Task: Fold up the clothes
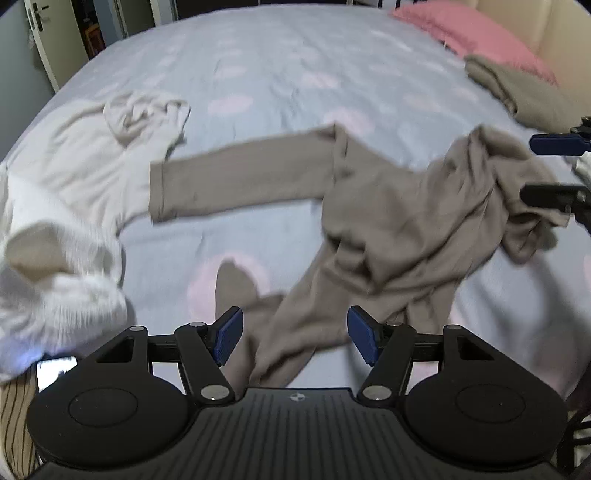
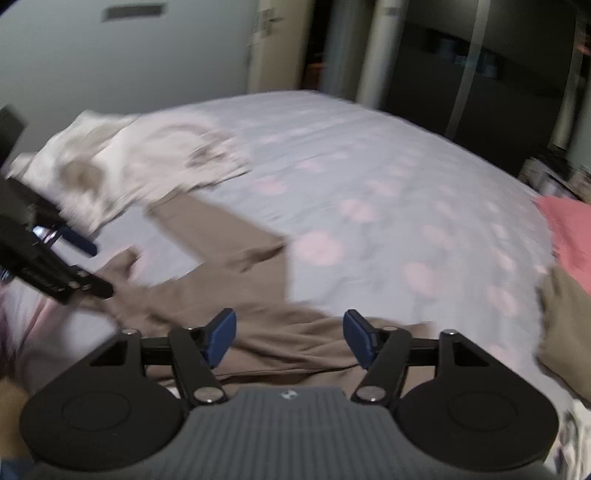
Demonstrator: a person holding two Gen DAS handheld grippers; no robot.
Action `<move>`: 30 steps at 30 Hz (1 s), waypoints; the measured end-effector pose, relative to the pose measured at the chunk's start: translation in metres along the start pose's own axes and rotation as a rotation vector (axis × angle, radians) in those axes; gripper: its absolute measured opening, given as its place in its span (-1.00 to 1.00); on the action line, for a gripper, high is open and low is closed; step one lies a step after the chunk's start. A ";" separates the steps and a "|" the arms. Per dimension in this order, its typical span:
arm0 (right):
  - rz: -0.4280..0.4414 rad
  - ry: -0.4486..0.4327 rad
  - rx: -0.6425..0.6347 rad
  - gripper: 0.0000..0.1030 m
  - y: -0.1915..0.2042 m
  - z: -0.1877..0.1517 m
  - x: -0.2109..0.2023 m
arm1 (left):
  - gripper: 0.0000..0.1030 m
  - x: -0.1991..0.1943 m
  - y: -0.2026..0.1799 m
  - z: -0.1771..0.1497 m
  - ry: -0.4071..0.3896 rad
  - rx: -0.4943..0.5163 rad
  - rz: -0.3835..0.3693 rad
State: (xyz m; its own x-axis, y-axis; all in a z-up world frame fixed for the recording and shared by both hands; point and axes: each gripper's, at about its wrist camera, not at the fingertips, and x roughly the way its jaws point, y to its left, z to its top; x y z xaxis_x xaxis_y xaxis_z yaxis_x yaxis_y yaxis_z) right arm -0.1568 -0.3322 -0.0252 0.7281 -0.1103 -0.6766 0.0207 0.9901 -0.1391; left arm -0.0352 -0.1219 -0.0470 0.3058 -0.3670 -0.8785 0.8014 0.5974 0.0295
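Left wrist view: looking down over a bed (image 1: 280, 66) in a pale blue sheet with pink blotches. Lying crumpled across the middle, a brown top (image 1: 388, 221), one sleeve stretched flat toward the left and another part trailing down toward the camera. Hovering low over that trailing part, the left hand-held gripper (image 1: 294, 334), jaws standing well apart, nothing pinched between them. Reaching in from the right edge, the right hand-held gripper (image 1: 554, 168), jaws spread either side of the bunched shoulder; touching the cloth or just beside it, hard to tell through the blur. Sitting to the left, a cream garment (image 1: 85, 162) in a loose heap; resting at the far right, a pink pillow (image 1: 476, 33) with a folded brown piece (image 1: 524, 92) just below it.

Right wrist view: blurred. Hanging above the brown top's rumpled body, the right hand-held gripper, jaws apart and empty. Showing at the left, the left hand-held gripper, near the lower end.

Judging the step in hand: spreading the top flat before any fold. Worth pinching only a single layer at shoulder and hem, pulling the two ends away from each other, keeping the cloth low on the bed, avoiding dragging the cream garment along.
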 end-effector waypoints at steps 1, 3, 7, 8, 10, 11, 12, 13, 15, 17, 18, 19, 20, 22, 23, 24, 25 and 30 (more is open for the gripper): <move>0.029 0.017 -0.025 0.32 0.008 -0.001 0.006 | 0.18 0.002 0.001 -0.004 0.011 0.001 0.003; 0.066 0.037 -0.069 0.34 0.022 0.000 0.015 | 0.18 0.006 0.002 -0.009 0.028 0.010 0.008; 0.101 0.080 -0.149 0.35 0.044 0.003 0.034 | 0.08 0.011 0.003 -0.014 0.044 0.031 0.007; 0.101 0.083 -0.159 0.35 0.047 0.004 0.037 | 0.02 0.012 0.004 -0.014 0.047 0.029 0.000; 0.110 0.093 -0.151 0.32 0.048 0.006 0.043 | -0.06 0.014 0.005 -0.015 0.054 0.020 -0.017; 0.113 0.098 -0.143 0.31 0.048 0.008 0.047 | -0.17 0.015 0.007 -0.015 0.057 0.016 -0.023; 0.116 0.104 -0.136 0.28 0.048 0.009 0.051 | -0.26 0.016 0.007 -0.015 0.061 0.014 -0.029; 0.122 0.117 -0.129 0.22 0.048 0.010 0.056 | -0.45 0.016 0.008 -0.016 0.065 0.013 -0.034; 0.135 0.144 -0.121 -0.06 0.049 0.010 0.065 | -0.61 0.016 0.010 -0.016 0.064 0.008 -0.044; 0.147 0.174 -0.122 -0.09 0.053 0.009 0.074 | -0.76 0.015 0.011 -0.015 0.055 0.002 -0.050; 0.153 0.189 -0.123 -0.20 0.054 0.008 0.078 | -0.80 0.014 0.012 -0.014 0.050 -0.001 -0.050; 0.148 0.199 -0.119 -0.34 0.055 0.007 0.080 | -0.85 0.012 0.012 -0.013 0.040 -0.001 -0.047; 0.139 0.209 -0.115 -0.68 0.055 0.007 0.083 | -0.88 0.009 0.011 -0.012 0.024 -0.002 -0.043; 0.120 0.191 -0.076 -0.89 0.048 0.010 0.079 | -0.89 0.003 0.011 -0.009 -0.007 -0.005 -0.037; 0.100 0.172 -0.065 -0.89 0.045 0.012 0.075 | -0.90 0.000 0.011 -0.007 -0.021 -0.008 -0.036; 0.080 0.153 -0.055 -0.90 0.042 0.015 0.070 | -0.90 -0.002 0.010 -0.005 -0.032 -0.010 -0.034; 0.054 0.130 -0.041 -0.91 0.037 0.018 0.065 | -0.90 -0.004 0.009 -0.002 -0.044 -0.013 -0.033; -0.076 0.024 0.043 -0.96 0.007 0.033 0.033 | -0.92 -0.014 0.002 0.008 -0.090 -0.006 -0.035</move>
State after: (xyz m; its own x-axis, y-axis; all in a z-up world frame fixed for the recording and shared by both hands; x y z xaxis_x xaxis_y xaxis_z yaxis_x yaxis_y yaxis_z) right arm -0.1101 -0.3258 -0.0252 0.7065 -0.1864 -0.6827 0.1046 0.9816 -0.1597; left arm -0.0335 -0.1216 -0.0310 0.3230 -0.4501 -0.8326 0.8096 0.5870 -0.0033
